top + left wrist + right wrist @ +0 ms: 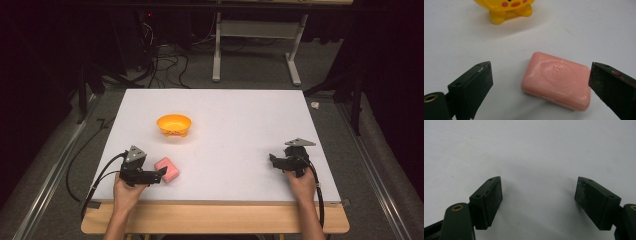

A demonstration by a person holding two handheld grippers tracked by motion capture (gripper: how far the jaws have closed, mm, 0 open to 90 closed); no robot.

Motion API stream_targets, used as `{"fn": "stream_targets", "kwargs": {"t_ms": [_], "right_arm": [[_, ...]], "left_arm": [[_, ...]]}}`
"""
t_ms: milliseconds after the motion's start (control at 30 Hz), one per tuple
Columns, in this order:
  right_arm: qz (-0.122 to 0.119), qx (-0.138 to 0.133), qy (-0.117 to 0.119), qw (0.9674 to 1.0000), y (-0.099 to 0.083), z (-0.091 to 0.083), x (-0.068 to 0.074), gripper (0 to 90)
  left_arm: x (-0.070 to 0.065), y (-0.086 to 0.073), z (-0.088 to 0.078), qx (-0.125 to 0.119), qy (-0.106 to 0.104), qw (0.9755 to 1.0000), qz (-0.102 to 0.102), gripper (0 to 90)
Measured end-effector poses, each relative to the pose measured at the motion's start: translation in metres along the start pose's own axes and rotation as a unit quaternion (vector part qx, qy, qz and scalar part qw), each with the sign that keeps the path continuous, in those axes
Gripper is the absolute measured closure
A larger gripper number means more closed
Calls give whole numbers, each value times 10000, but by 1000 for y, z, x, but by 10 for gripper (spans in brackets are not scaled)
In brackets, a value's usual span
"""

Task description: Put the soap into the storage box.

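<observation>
Soap bar [556, 83]: pink, embossed, lay flat on the white table [240, 125], nearer the person than the yellow bowl [174, 125].
Left gripper [161, 173]: jaws stood wide, either side of the bar, not pressing it.
Right gripper [273, 161]: well apart from the bar, jaws wide, nothing between them.
Handling: probably stiff, light, waxy and slippery.
Hold: across the long flat sides, at mid-length.

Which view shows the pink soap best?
The left gripper view: the soap lies close up between the open left claw, its stamped top clear. The high view shows it small, beside that claw. The right gripper view shows bare table.
</observation>
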State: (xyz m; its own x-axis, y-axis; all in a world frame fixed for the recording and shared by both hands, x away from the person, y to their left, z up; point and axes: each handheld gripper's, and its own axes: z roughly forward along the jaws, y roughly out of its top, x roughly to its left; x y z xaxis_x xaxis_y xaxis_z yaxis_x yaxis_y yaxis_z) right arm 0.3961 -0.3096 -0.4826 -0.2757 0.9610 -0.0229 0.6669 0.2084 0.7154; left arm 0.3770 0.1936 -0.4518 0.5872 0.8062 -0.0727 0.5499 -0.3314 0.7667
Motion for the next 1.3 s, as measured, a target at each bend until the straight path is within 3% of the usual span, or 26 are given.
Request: {"fn": "stream_targets", "kwargs": {"t_ms": [767,1300], "right_arm": [[-11,3,-2,10000,0,0,0,227],[-14,12,-2,10000,0,0,0,227]], "left_arm": [[-10,-4,31,537,-200,9976,394,5],[-15,-9,40,678,-194,9962,519,85]]}}
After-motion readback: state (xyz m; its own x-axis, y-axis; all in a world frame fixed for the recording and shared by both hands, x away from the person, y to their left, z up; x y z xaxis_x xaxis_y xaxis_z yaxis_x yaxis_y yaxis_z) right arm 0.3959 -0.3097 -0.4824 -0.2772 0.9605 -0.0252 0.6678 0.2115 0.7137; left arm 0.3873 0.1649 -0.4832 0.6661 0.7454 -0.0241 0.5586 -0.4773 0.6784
